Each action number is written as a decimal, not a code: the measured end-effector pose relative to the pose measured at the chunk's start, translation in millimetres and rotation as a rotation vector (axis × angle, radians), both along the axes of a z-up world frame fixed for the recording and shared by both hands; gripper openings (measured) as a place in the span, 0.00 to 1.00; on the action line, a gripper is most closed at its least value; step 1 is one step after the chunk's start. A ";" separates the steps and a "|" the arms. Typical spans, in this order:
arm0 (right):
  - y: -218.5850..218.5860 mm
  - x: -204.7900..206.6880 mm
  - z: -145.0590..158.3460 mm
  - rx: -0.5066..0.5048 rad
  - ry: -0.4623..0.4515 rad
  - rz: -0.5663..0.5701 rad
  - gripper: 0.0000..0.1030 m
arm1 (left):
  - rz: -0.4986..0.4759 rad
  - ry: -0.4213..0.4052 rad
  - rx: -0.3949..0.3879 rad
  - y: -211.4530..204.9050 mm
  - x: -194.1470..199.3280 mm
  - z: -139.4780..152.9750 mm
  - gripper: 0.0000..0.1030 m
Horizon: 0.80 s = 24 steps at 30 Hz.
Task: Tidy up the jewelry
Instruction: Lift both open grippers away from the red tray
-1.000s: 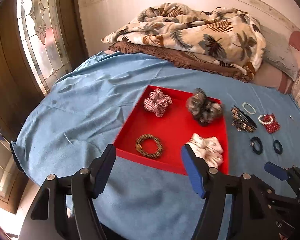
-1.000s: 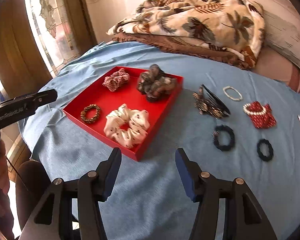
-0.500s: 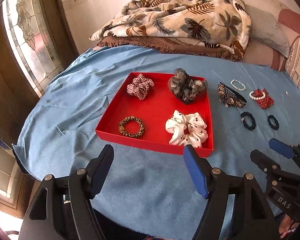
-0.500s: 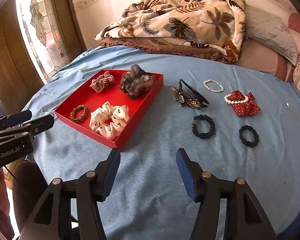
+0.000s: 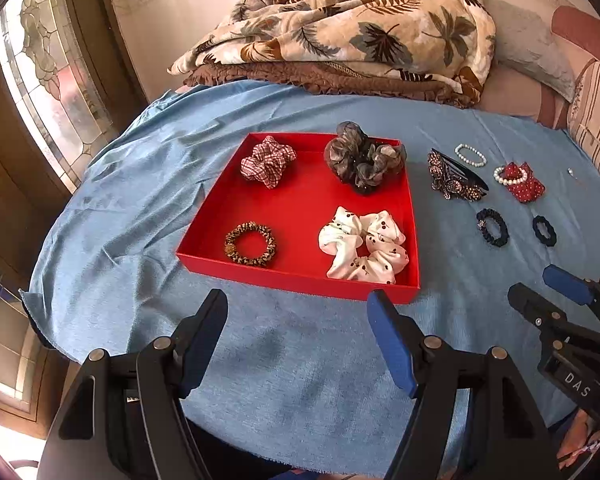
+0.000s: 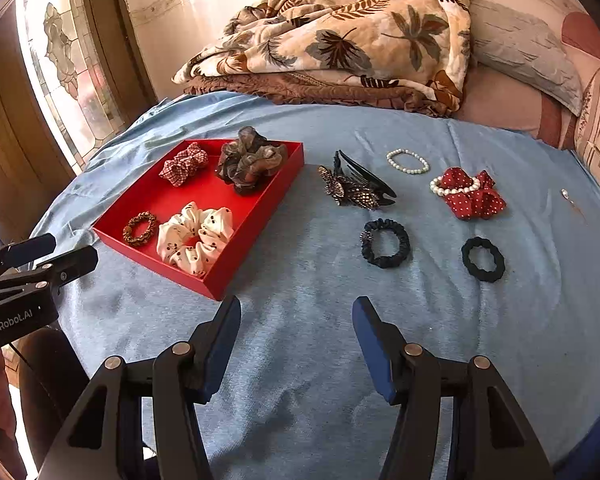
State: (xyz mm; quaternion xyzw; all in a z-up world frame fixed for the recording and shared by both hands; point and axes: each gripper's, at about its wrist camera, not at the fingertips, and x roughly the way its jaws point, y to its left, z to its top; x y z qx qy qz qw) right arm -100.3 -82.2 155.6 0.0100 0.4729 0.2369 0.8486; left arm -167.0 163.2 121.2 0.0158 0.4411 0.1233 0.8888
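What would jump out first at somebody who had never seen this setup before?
Probably the bright red tray on the blue cloth, with four hair ties spaced out inside it, among them a white scrunchie at its near right corner. To the right of the tray, loose pieces lie on the cloth: a jewelled hair clip, a pearl bracelet and two dark scrunchies. Behind it all sits a heaped leaf-print blanket.

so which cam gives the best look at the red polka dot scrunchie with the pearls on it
The right wrist view: the red polka dot scrunchie lies clear and unblocked there, the pearl bracelet draped over it. The left wrist view shows it too, but smaller and squeezed toward the right edge.
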 end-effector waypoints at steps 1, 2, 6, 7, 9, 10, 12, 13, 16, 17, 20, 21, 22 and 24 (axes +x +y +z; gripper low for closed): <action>-1.5 0.7 -0.7 0.001 0.001 -0.003 0.61 | 0.000 0.002 0.001 -0.9 0.3 -0.5 0.69; -3.2 1.4 -1.4 0.002 0.004 -0.009 0.61 | -0.001 0.005 0.001 -1.3 0.8 -1.1 0.69; -10.8 3.6 -5.1 0.004 0.012 -0.029 0.61 | -0.009 0.016 0.006 -5.4 3.6 -4.2 0.69; -13.1 4.3 -6.1 0.005 0.015 -0.035 0.61 | -0.011 0.019 0.007 -6.5 4.1 -5.0 0.69; -16.9 5.8 -7.6 0.005 0.017 -0.045 0.61 | -0.016 0.025 0.009 -8.3 5.2 -6.4 0.69; -19.0 6.7 -8.1 0.004 0.018 -0.049 0.61 | -0.018 0.027 0.009 -8.9 5.7 -7.2 0.69; -23.8 9.0 -9.1 0.001 0.015 -0.060 0.61 | -0.023 0.034 0.011 -11.2 7.5 -8.9 0.69; -27.0 10.4 -9.8 -0.001 0.013 -0.067 0.61 | -0.024 0.037 0.012 -12.0 8.4 -9.5 0.69; -36.7 14.0 -11.4 -0.007 0.009 -0.090 0.62 | -0.033 0.041 0.010 -14.8 12.2 -9.6 0.69; -40.3 15.5 -12.2 -0.012 0.007 -0.098 0.62 | -0.036 0.039 0.008 -15.5 13.6 -8.6 0.69; -51.7 21.5 -15.3 -0.031 0.004 -0.122 0.64 | -0.045 0.023 -0.012 -17.4 20.8 -2.3 0.69; -57.3 24.5 -16.5 -0.036 0.005 -0.133 0.64 | -0.051 0.016 -0.026 -18.2 24.4 0.4 0.69; -63.1 27.4 -17.4 -0.040 0.006 -0.145 0.64 | -0.059 0.010 -0.040 -20.0 28.5 3.2 0.70; -74.1 33.5 -18.8 -0.045 0.006 -0.169 0.64 | -0.082 0.003 -0.072 -24.3 39.0 7.2 0.69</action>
